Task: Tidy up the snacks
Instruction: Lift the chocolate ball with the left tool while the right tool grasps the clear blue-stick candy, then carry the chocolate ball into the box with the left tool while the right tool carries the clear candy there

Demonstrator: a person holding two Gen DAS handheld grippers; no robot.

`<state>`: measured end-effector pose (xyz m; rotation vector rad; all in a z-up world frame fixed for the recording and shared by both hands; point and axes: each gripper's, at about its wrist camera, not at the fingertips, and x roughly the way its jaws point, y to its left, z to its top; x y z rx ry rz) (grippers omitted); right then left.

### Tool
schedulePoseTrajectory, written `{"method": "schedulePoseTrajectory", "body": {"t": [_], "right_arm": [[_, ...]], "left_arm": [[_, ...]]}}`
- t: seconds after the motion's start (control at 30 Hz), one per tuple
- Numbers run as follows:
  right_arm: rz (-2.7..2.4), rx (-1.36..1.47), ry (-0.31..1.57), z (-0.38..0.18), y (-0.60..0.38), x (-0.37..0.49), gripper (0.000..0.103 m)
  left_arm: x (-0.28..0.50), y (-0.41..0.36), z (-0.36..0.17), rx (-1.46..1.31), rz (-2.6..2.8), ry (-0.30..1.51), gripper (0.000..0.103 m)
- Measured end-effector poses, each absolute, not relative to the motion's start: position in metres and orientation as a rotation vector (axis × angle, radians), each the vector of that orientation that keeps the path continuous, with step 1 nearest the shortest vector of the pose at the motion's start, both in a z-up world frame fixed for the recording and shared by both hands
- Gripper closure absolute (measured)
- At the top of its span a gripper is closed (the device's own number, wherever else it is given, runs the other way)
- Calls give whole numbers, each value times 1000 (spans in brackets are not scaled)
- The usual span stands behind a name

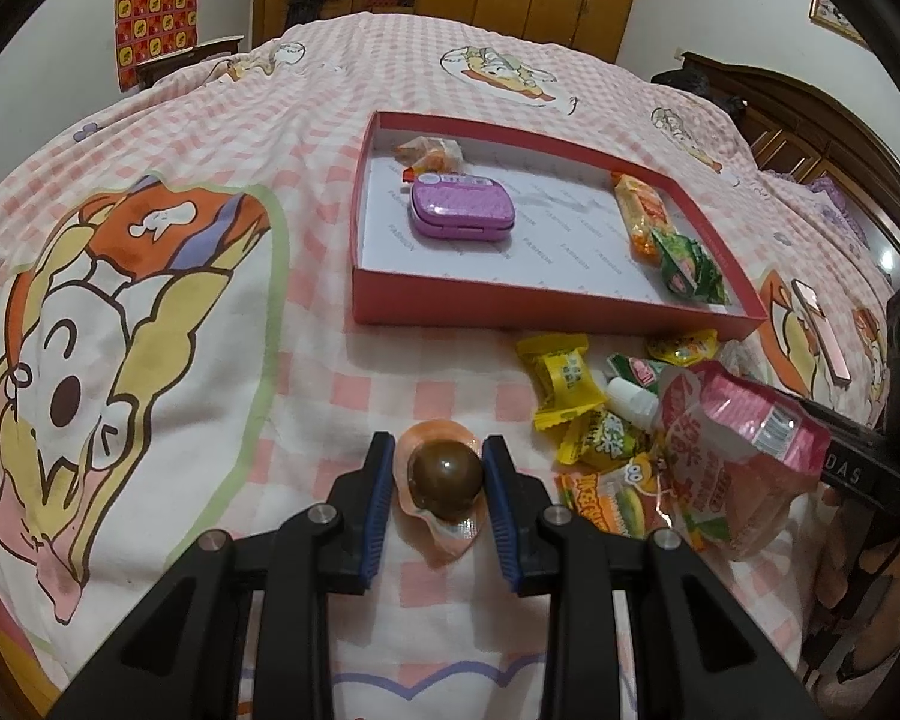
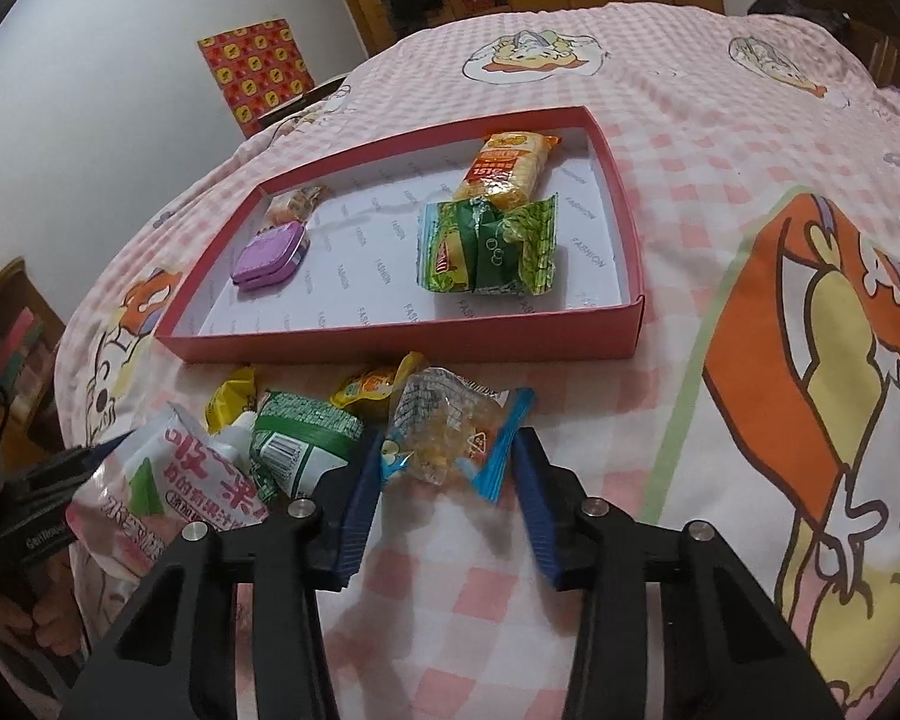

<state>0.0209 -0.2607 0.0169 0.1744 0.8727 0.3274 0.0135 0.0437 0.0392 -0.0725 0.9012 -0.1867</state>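
Observation:
My left gripper (image 1: 438, 444) is shut on a brown egg in a clear orange wrapper (image 1: 445, 480), which rests on the pink checked bedspread. In the right wrist view, my right gripper (image 2: 450, 438) is shut on a clear snack packet with blue ends (image 2: 444, 441), both blue pads touching its edges. Beyond lies the red shallow box (image 1: 366, 300) (image 2: 390, 348), holding a purple tin (image 1: 462, 210) (image 2: 270, 255), an orange packet (image 1: 642, 216) (image 2: 507, 165), a green packet (image 1: 687, 267) (image 2: 489, 246) and a small wrapped sweet (image 1: 432, 156).
A loose pile lies before the box: yellow sweets (image 1: 564, 378), a pink drink pouch (image 1: 732, 438) (image 2: 168, 480), a green-and-white packet (image 2: 300, 438). A phone (image 1: 822, 330) lies right of the box. A wooden headboard and wardrobe stand beyond the bed.

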Motion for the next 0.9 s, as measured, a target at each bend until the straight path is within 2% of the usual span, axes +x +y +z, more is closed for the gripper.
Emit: {"method": "schedulePoseTrajectory", "body": {"t": [0.13, 0.9], "right_arm": [[331, 175, 868, 18, -263, 17, 65], [351, 201, 823, 38, -280, -14, 69]], "left_arm": [[13, 44, 43, -77, -194, 894, 72], [19, 39, 65, -79, -204, 853, 72]]}}
